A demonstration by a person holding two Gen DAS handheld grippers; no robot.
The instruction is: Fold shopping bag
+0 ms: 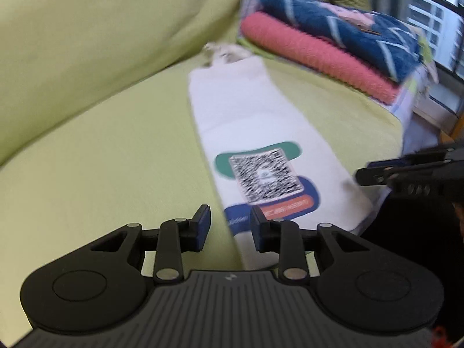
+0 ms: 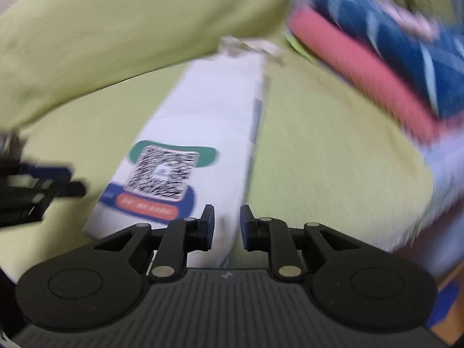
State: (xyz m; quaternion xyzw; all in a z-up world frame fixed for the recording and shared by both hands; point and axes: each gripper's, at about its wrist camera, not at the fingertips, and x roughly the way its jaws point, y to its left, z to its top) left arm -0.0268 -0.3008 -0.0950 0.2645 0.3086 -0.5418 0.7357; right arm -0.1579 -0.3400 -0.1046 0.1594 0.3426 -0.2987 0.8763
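Note:
A white shopping bag [image 1: 255,121] lies flat as a long narrow strip on the yellow-green sofa seat [image 1: 116,156], its handles bunched at the far end and a QR-code print near the close end. My left gripper [image 1: 230,220] hovers open over the bag's near left corner, nothing between its fingers. The right gripper [image 1: 377,171] shows at the right edge of that view. In the right wrist view the bag [image 2: 214,110] runs away from me, and my right gripper [image 2: 227,223] stands open above its near right edge. The left gripper [image 2: 58,179] enters from the left.
Folded blankets, one pink [image 1: 316,55] under one blue [image 1: 348,26], are stacked at the sofa's far right. The sofa back cushion [image 1: 110,29] rises behind the bag. A window [image 1: 435,20] stands beyond. Open seat lies on both sides of the bag.

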